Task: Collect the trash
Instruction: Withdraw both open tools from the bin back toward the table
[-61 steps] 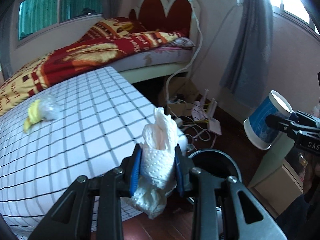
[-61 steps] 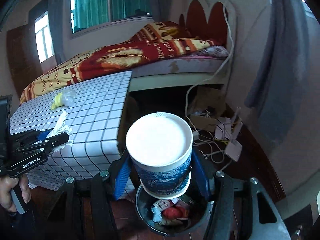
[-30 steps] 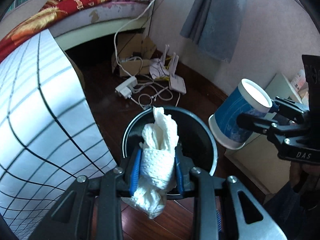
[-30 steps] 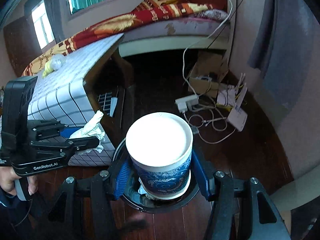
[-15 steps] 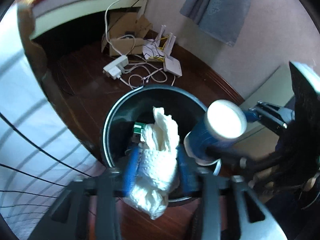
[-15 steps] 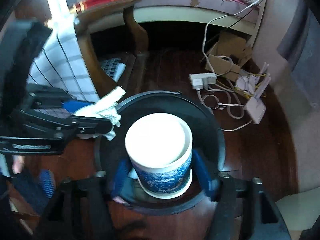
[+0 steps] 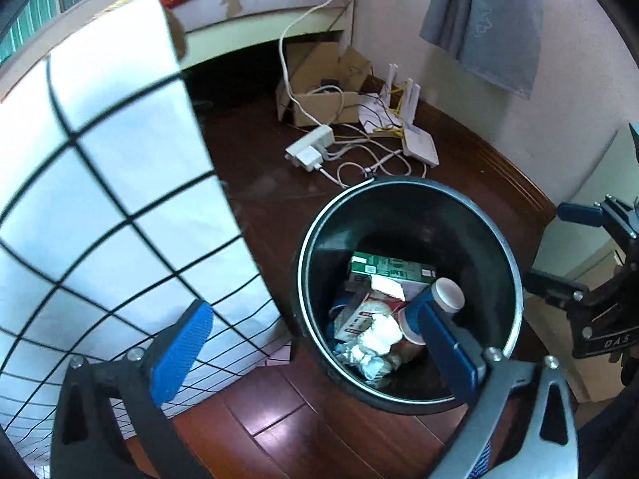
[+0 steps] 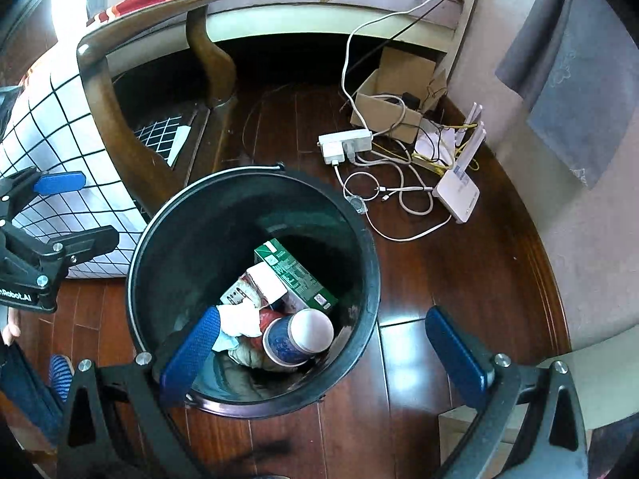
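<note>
Dropping the trash into the bin (image 8: 255, 207) is the step in hand, and it looks almost finished. In the right wrist view the paper cup (image 8: 297, 337) lies on its side at the bottom of the bin, low in the centre of the frame, beside a green carton (image 8: 295, 275). The crumpled tissue (image 7: 373, 337) rests on the same heap, seen in the lower middle of the left wrist view.

The left gripper (image 7: 319, 351) is still opening, its jaws already wide apart, and nothing is between them. The right gripper (image 8: 323, 357) has its jaws spread wide and released, also with nothing between them.

To do this step well, I think both grippers should stay above the rim until the jaws are fully apart, so that no pad catches the tissue again. Then they should lift straight up, away from the bin wall, because a push on the rim could tip the bin toward the cables (image 8: 383, 191) on the floor at the upper right.
</note>
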Demonstrator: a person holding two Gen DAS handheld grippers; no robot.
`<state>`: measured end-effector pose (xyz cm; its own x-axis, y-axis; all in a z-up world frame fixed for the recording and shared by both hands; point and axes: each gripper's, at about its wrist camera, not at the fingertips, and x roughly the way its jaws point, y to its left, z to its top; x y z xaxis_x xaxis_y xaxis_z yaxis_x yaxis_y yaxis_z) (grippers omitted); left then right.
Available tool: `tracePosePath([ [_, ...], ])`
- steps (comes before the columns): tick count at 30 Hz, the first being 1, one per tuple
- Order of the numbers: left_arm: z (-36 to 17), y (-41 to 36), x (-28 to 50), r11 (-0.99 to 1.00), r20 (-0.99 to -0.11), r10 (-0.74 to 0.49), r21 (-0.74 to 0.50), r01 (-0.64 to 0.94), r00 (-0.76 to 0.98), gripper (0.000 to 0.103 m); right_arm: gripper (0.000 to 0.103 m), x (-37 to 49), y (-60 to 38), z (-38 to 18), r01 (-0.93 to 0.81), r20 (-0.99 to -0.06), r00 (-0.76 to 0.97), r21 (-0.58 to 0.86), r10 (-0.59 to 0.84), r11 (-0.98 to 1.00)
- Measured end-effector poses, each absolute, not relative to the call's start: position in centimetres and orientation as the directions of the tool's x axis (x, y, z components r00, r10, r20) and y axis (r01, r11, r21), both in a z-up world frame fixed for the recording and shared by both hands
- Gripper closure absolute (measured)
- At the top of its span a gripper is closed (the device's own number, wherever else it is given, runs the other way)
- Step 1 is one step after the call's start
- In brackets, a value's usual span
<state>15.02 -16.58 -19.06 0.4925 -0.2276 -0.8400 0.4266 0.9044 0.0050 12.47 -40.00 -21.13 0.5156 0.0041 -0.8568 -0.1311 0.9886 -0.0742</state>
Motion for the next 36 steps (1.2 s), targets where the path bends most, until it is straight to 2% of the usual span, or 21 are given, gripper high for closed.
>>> tracePosePath([
  [11,-15.9,-14.7,13.7,0.938,-0.809,-0.206,-0.004,0.346,0.55,0.0,0.0,11.8,-38.2,-17.2,-0.119,-0.811,0.583,-0.032,0.044,0.992],
  [36,-8.0,-9.0,11.1,0.973,-0.712,-0.152,0.014,0.231,0.685,0.0,0.0,9.2,-31.5,-7.9,-0.191,-0.703,0.703,-0.044,0.105,0.981],
])
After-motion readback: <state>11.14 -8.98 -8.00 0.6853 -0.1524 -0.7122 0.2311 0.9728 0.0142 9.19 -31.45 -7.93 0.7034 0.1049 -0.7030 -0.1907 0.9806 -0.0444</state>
